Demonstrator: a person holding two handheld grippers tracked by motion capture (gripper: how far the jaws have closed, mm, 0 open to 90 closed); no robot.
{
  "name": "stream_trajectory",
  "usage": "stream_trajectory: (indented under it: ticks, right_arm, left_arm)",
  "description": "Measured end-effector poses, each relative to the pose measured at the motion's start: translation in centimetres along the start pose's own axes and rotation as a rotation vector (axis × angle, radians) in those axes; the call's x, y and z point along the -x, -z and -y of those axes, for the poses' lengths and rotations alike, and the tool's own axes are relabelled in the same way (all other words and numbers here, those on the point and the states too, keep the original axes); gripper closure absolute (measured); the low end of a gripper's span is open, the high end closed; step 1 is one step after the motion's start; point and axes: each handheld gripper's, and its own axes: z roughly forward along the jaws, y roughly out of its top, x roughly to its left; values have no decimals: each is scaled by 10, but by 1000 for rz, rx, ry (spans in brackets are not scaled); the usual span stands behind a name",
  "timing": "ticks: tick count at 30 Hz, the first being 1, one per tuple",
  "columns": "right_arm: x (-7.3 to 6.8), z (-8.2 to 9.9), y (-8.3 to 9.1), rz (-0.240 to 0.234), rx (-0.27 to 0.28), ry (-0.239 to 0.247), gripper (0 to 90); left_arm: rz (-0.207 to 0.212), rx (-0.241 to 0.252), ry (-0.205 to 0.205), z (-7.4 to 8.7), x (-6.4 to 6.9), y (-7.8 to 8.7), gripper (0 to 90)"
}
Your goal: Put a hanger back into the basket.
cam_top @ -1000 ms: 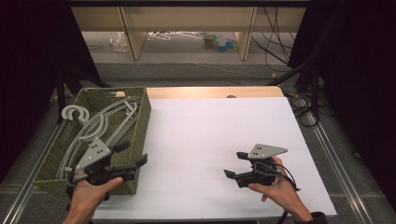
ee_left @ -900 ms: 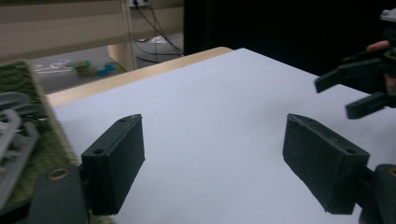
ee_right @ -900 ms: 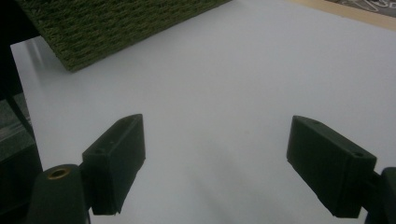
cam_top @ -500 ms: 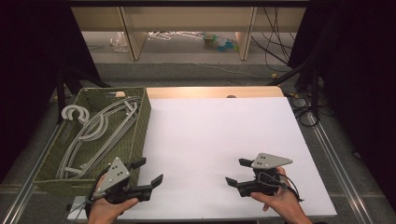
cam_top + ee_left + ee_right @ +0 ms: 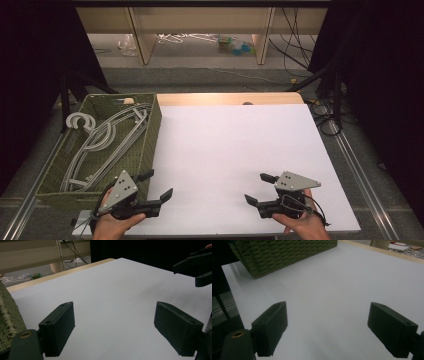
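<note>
1. Showed the left tongs (image 5: 159, 183) gripped in a left hand (image 5: 117, 225) at the near edge of the table. Had the jaws spread wide, just been opening, with nothing between them but bare white surface.
2. Showed the right tongs (image 5: 255, 187) gripped in a right hand (image 5: 300, 225) toward the near right of the table. Had the jaws equally wide, also just been opening, and pinching nothing.
3. Pointed both pairs roughly inward, well apart from each other across the empty white tabletop (image 5: 235, 140).
4. Set a green woven basket (image 5: 151, 135) along the table's left side, with its near corner just beside the left tongs. Could not tell whether the two touched.
5. Kept a bundle of pale clothes hangers (image 5: 107, 142) inside the basket, lying flat and overlapping, with one hook poking over the far left rim.
6. Judged the main risk to be the tangle: lifting one hanger would likely drag its neighbours up and spill them onto the table.
7. Judged a second risk in the thin, smooth hanger arms, which could slide out of a loose pinch.
8. Judged a third risk in the closeness of the left tongs to the basket wall: a careless swing could snag the weave or shove the basket off line.
</note>
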Motion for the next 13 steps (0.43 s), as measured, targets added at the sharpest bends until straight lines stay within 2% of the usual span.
stream_trajectory:
  ticks: [1, 2, 4, 7, 10, 13]
  right_arm:
    - [0, 0, 0, -9, -6, -10, 170]
    - [1, 0, 0, 4, 12, -2, 170]
    - [1, 0, 1, 17, 15, 4, 169]
    - [1, 0, 2, 13, 18, -6, 167]
    - [2, 0, 2, 16, 24, -5, 167]
    - [2, 0, 1, 20, 31, 9, 167]
  left_arm:
    - [2, 0, 9, 0, 1, 0, 167]
    - [8, 3, 12, 1, 2, -1, 170]
    - [8, -2, -7, 1, 3, -2, 169]
    - [8, 9, 3, 1, 3, -1, 168]
    - [5, 14, -5, 1, 2, 0, 168]
    - [5, 14, -3, 1, 2, 0, 168]
